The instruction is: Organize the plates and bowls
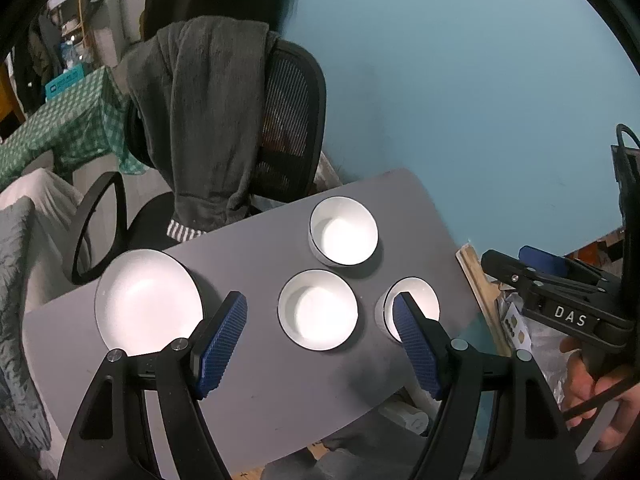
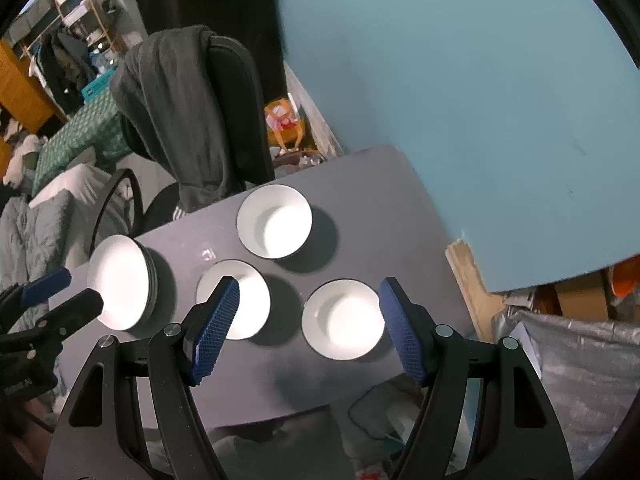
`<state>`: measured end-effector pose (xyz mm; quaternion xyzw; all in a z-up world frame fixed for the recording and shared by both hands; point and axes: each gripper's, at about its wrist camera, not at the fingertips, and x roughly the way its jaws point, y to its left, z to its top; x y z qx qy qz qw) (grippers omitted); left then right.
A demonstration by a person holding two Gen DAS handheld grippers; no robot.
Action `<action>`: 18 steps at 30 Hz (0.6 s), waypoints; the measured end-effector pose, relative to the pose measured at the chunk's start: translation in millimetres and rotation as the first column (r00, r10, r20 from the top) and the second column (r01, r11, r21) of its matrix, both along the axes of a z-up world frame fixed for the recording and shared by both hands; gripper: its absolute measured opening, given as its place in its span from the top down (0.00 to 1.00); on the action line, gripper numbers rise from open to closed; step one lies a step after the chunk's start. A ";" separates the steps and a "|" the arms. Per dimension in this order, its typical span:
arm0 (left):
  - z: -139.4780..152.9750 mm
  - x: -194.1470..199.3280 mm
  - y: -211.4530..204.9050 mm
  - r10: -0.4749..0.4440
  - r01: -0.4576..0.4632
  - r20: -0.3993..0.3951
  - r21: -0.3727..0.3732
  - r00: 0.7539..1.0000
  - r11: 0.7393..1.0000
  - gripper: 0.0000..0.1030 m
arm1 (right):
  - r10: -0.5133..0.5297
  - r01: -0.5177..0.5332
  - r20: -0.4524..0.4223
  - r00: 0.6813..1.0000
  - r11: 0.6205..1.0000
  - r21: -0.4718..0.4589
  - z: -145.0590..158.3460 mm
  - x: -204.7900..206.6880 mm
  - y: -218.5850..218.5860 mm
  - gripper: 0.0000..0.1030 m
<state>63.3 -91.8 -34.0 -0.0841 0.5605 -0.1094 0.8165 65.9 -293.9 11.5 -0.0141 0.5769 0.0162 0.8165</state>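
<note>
A small grey table (image 1: 280,380) carries a stack of white plates (image 1: 148,300) at the left and three white bowls with dark rims. One bowl (image 1: 344,230) is farthest, one (image 1: 318,310) is in the middle, and one (image 1: 416,304) at the right is partly hidden by a blue pad. My left gripper (image 1: 320,300) hangs open above the middle bowl and holds nothing. In the right wrist view the plates (image 2: 120,282) and the bowls (image 2: 276,226), (image 2: 240,300), (image 2: 344,314) show again. My right gripper (image 2: 309,285) is open and empty above the table (image 2: 280,380), near the right bowl.
An office chair (image 1: 288,120) draped with a grey garment (image 1: 204,120) stands behind the table. A blue wall (image 1: 460,80) runs along the right. A green checked cloth (image 1: 60,128) lies at the far left, and a grey bag (image 2: 580,380) sits right of the table.
</note>
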 end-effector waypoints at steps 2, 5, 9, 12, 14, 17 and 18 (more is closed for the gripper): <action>-8.1 3.3 -1.1 0.011 -0.011 -0.018 -0.003 1.000 1.000 0.26 | 0.013 -0.013 -0.008 1.000 1.000 -0.003 -4.4 4.1 -1.5 0.31; -24.8 7.0 0.7 0.038 -0.039 -0.057 -0.015 0.998 0.999 0.26 | 0.037 -0.037 -0.027 0.999 0.999 0.003 -15.1 10.4 -3.7 0.31; -48.6 10.5 3.8 0.073 -0.075 -0.094 -0.015 0.993 0.997 0.26 | 0.078 -0.076 -0.081 0.994 0.997 0.025 -39.3 20.3 -4.1 0.31; -70.1 11.1 5.0 0.098 -0.098 -0.121 0.003 0.988 0.995 0.26 | 0.117 -0.112 -0.124 0.985 0.993 0.045 -62.7 27.0 -1.3 0.31; -84.6 11.5 5.5 0.115 -0.113 -0.144 0.018 0.983 0.993 0.26 | 0.142 -0.134 -0.140 0.980 0.989 0.060 -75.4 30.8 1.8 0.31; -103.0 12.0 4.7 0.131 -0.127 -0.157 0.037 0.979 0.991 0.26 | 0.186 -0.171 -0.186 0.965 0.981 0.091 -104.1 36.7 7.9 0.31; -109.2 12.2 4.1 0.132 -0.127 -0.158 0.045 0.979 0.991 0.26 | 0.199 -0.183 -0.199 0.960 0.978 0.097 -113.5 38.8 10.5 0.31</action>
